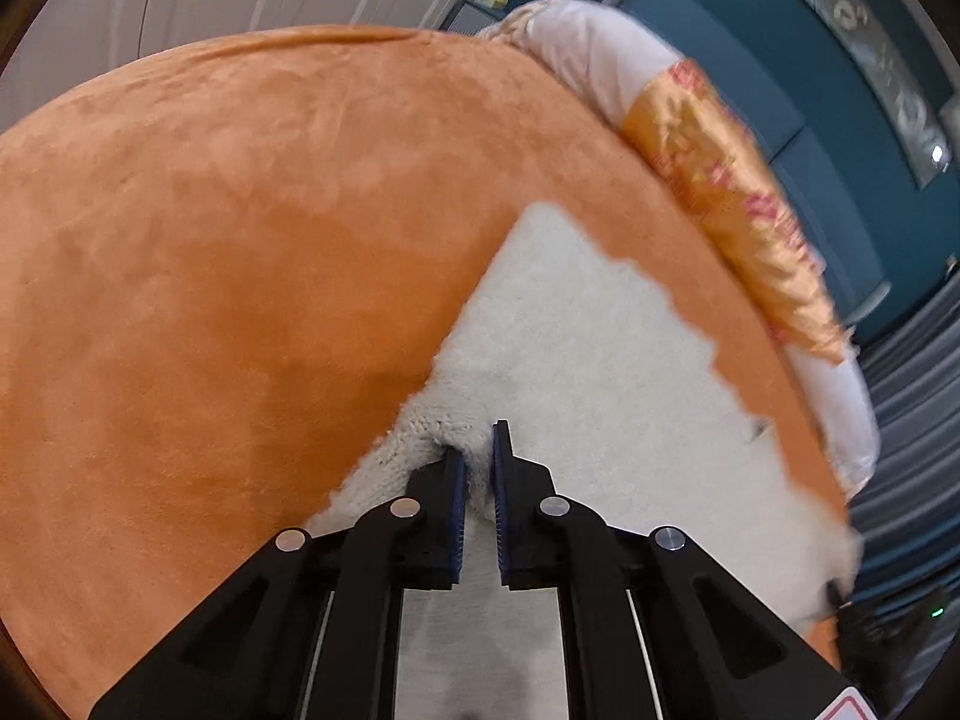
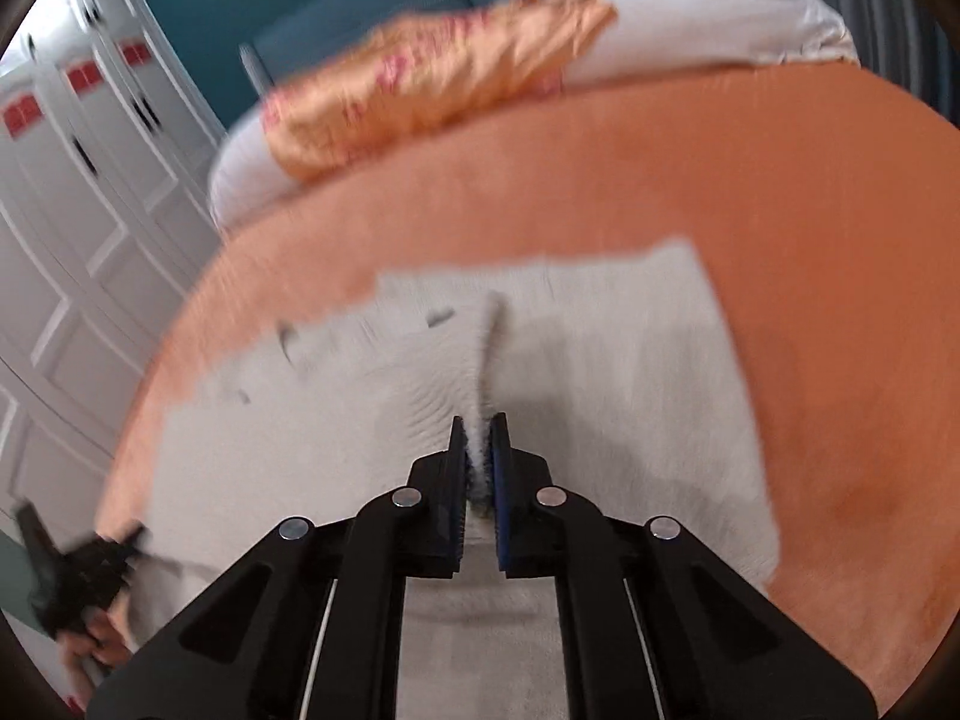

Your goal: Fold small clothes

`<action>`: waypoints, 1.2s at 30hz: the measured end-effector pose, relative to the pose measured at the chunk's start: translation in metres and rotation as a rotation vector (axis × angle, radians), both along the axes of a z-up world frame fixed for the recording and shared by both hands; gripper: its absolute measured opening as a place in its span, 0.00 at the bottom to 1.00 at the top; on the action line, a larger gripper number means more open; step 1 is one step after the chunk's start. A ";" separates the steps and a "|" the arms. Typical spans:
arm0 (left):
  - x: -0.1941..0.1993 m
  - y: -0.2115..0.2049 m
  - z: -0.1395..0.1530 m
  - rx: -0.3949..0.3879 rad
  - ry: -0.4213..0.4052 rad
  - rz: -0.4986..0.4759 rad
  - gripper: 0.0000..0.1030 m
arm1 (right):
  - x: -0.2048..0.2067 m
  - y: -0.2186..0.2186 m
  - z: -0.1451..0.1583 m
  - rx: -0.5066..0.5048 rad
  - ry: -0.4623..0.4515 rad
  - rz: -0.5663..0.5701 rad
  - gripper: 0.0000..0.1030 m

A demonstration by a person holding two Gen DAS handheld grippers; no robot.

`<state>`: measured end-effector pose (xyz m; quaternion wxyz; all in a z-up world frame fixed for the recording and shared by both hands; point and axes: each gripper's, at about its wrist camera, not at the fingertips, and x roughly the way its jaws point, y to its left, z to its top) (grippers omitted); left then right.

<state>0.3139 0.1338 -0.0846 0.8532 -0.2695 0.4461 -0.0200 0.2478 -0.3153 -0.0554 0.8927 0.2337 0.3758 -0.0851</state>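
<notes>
Velvety orange bedspread (image 1: 240, 240); L tongs (image 1: 478, 456) & R tongs (image 2: 478, 450) both pinch fluffy white cloth (image 2: 600, 360).

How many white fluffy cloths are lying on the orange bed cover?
1. The white fluffy cloth lies on the orange bed cover, pinched by the left gripper and the right gripper. Others may be outside view.

Each tool, the left tool (image 1: 477, 468) and the right tool (image 2: 478, 462), is built of matte black angular linkage arms with round silver pivot pins. The fingers (image 1: 455, 510) carry ribbed blue pads. Thin pale rods run along the inner arms.
</notes>
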 end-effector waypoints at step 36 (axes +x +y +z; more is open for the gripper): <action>-0.015 -0.006 -0.022 0.109 -0.132 -0.049 0.12 | 0.022 0.032 -0.022 -0.006 0.127 0.094 0.00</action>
